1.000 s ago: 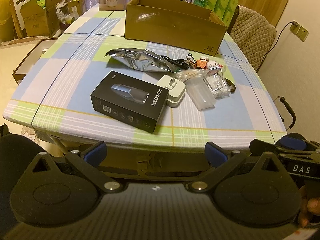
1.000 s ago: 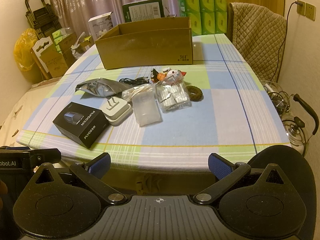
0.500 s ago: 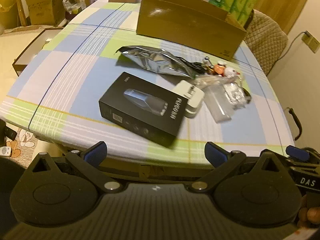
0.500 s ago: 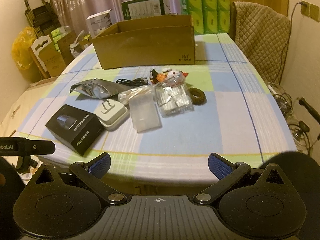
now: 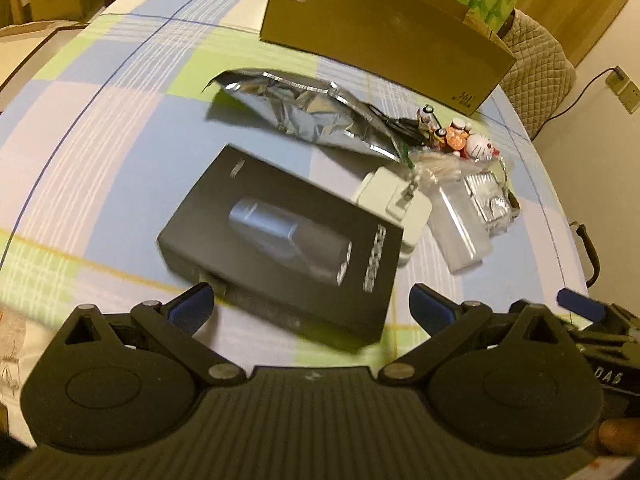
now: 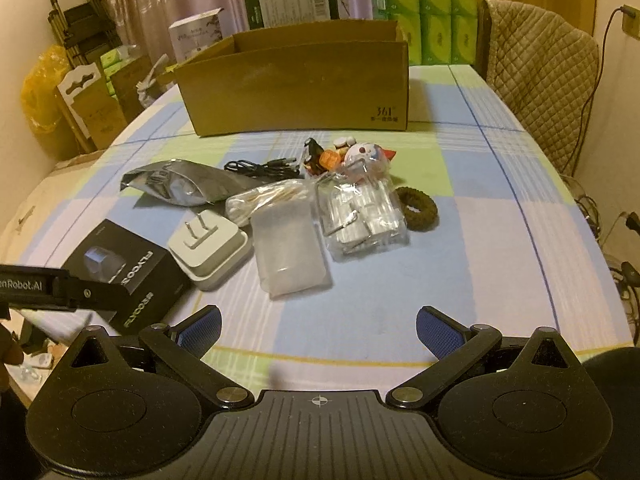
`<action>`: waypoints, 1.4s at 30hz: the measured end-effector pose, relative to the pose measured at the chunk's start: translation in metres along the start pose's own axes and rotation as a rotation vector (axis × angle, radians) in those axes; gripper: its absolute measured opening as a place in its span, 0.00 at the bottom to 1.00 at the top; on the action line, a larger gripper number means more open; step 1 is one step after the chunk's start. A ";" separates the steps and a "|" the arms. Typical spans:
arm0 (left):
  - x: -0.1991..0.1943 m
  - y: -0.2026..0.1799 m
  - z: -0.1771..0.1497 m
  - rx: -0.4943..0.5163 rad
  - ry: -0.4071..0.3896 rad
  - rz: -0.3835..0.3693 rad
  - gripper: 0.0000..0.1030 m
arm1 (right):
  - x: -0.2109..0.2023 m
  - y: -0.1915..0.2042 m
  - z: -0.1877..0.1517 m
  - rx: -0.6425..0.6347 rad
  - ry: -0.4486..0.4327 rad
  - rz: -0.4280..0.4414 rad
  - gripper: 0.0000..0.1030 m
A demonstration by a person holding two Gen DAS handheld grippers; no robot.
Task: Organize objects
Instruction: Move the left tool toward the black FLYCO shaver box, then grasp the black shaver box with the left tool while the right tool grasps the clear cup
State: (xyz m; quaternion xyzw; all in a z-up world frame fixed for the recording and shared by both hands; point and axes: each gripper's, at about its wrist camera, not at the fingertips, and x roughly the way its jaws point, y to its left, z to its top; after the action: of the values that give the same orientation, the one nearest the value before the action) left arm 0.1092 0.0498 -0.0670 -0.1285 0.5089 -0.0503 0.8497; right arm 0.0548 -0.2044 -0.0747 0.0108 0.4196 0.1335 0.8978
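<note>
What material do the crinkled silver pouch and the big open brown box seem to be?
Crinkled silver pouch: probably metallised foil or plastic film, glossy, with sharp creases and bright reflections. Big open brown box: likely corrugated cardboard, matte, with folded flaps and a printed mark.

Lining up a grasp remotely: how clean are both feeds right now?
Left wrist: motion-smeared, black rectangular product box has soft edges; glare on crinkled silver foil pouch. Right wrist: sharp, dim yellowish light, fisheye bends the checked tablecloth edges.

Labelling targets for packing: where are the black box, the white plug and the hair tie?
black box (image 5: 280,240), left wrist view, top face.
white plug (image 6: 210,250), right wrist view, body.
hair tie (image 6: 418,209), right wrist view, ring.
</note>
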 end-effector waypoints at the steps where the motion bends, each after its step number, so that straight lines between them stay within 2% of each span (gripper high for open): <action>1: 0.002 0.000 0.004 0.005 -0.006 -0.002 0.99 | 0.004 0.000 0.001 0.001 0.009 0.001 0.98; 9: 0.023 0.003 0.039 0.035 -0.001 0.016 0.99 | 0.024 0.001 0.003 -0.013 0.042 0.006 0.98; 14: 0.033 -0.013 0.056 0.101 -0.005 0.048 0.99 | 0.031 -0.001 0.004 -0.011 0.046 0.004 0.98; 21: 0.032 -0.034 0.049 0.231 -0.015 0.147 0.99 | 0.028 -0.005 0.007 -0.009 0.043 0.002 0.98; 24: 0.026 -0.032 0.045 0.245 -0.025 0.175 0.99 | 0.026 -0.007 0.006 -0.003 0.041 0.011 0.98; 31: 0.018 -0.024 0.042 0.249 -0.028 0.211 0.88 | 0.025 -0.006 0.005 0.021 0.057 0.056 0.98; 35: 0.017 -0.022 0.042 0.258 -0.028 0.223 0.84 | 0.025 -0.003 0.005 0.017 0.053 0.060 0.98; 38: 0.016 -0.020 0.043 0.260 -0.026 0.226 0.75 | 0.025 -0.003 0.006 0.017 0.052 0.055 0.98; 42: 0.015 -0.019 0.045 0.264 -0.029 0.230 0.75 | 0.027 -0.001 0.006 0.013 0.055 0.055 0.98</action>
State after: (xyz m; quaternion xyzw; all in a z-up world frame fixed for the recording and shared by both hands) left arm 0.1565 0.0359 -0.0548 0.0423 0.4968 -0.0173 0.8667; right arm 0.0760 -0.1984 -0.0913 0.0246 0.4447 0.1559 0.8817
